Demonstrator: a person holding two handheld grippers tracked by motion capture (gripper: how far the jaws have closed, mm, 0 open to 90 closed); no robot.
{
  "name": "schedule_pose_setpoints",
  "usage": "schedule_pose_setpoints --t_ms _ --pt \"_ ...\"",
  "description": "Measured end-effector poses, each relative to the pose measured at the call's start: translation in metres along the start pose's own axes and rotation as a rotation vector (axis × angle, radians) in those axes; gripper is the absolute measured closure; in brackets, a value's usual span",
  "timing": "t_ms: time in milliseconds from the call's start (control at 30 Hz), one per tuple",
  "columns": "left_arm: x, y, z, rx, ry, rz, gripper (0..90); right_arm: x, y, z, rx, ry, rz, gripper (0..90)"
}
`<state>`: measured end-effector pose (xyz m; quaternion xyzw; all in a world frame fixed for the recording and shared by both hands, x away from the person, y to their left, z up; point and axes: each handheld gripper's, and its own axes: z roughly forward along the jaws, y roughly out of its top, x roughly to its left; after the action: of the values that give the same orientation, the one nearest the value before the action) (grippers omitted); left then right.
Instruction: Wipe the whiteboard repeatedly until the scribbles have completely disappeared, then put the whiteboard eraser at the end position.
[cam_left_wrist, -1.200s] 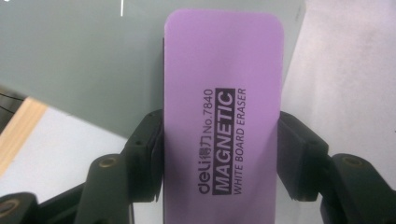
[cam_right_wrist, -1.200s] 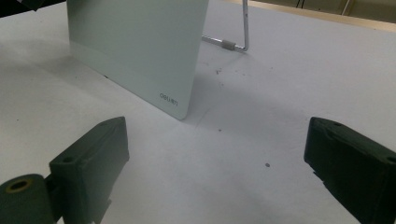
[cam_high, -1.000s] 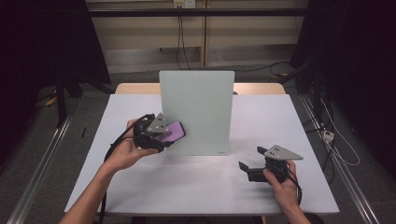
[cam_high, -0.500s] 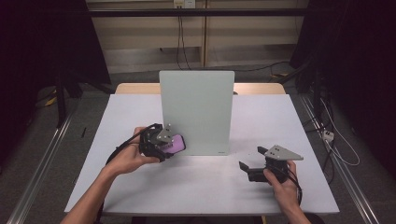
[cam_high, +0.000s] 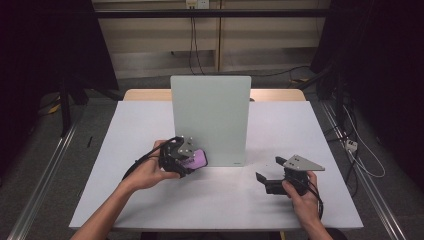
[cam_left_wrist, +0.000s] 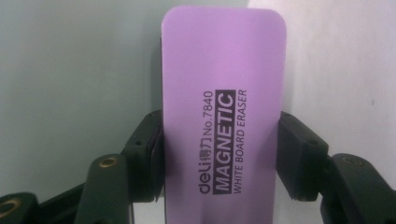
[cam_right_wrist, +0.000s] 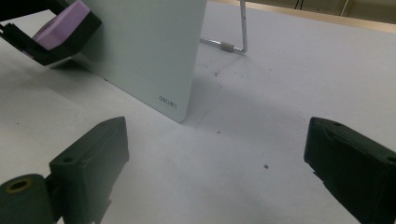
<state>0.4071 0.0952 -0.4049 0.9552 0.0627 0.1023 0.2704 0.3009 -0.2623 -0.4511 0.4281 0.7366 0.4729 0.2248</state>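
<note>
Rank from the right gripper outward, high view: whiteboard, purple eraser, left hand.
From the right gripper, by the table's right front edge:
1. whiteboard: upright at table centre; its lower right corner is closest.
2. purple eraser: clamped in the left gripper, at the board's lower left corner.
3. left hand: behind that gripper, farthest left.

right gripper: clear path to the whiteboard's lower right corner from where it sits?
Probably yes. The right gripper sits open on the table, with bare tabletop between it and the whiteboard corner.
</note>
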Motion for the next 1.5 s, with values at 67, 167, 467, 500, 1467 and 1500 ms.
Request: schedule_pose_setpoints --t_ms 67,167,467,500,1467,1500 --pt "0.002 0.000 -0.006 -0.039 0.036 -0.018 41.2 0.000 0.000 0.001 0.003 -0.001 -0.002 6.6" --pt "0.006 -0.001 -0.015 -0.094 0.066 -0.019 41.2 0.001 0.000 0.002 0.004 0.001 -0.003 6.6" --pt "0.014 -0.006 -0.037 -0.184 0.042 -0.078 41.1 -0.001 -0.001 -0.002 -0.004 -0.008 -0.004 6.7" --pt "0.015 -0.007 -0.040 -0.212 0.038 -0.092 41.1 0.000 -0.001 -0.002 -0.004 -0.005 -0.004 6.7" --pt "0.000 -0.002 -0.048 -0.199 -0.090 -0.182 41.1 0.000 0.000 0.003 0.006 0.007 0.000 6.6" --pt "-0.002 0.000 -0.046 -0.187 -0.090 -0.177 41.0 -0.001 0.000 0.002 0.004 0.008 -0.005 6.6"
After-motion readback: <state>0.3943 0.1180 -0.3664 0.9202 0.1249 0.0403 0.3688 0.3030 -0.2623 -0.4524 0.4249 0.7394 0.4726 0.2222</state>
